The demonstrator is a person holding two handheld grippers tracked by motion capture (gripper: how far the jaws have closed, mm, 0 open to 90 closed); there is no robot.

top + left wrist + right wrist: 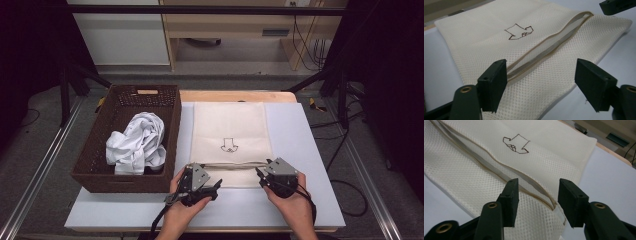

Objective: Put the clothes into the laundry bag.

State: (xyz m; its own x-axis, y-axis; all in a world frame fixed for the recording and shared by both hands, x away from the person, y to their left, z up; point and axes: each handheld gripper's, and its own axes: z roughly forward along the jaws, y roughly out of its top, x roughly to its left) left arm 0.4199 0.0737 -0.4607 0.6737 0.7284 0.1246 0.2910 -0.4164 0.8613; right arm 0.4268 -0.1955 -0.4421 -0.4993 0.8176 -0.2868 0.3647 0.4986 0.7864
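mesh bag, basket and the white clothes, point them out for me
mesh bag (229, 125), high view, on its flat upper panel
basket (95, 179), high view, on its near wall
white clothes (136, 142), high view, middle of the crumpled heap

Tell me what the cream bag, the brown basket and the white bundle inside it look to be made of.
Cream bag: likely synthetic mesh fabric, matte; close up it shows a fine honeycomb weave with a tan-edged opening.
Brown basket: woven wicker or rattan-like material, dark and dull; the walls show a tight plaited texture.
White bundle: soft cloth, probably cotton, judging by its crumpled folds.
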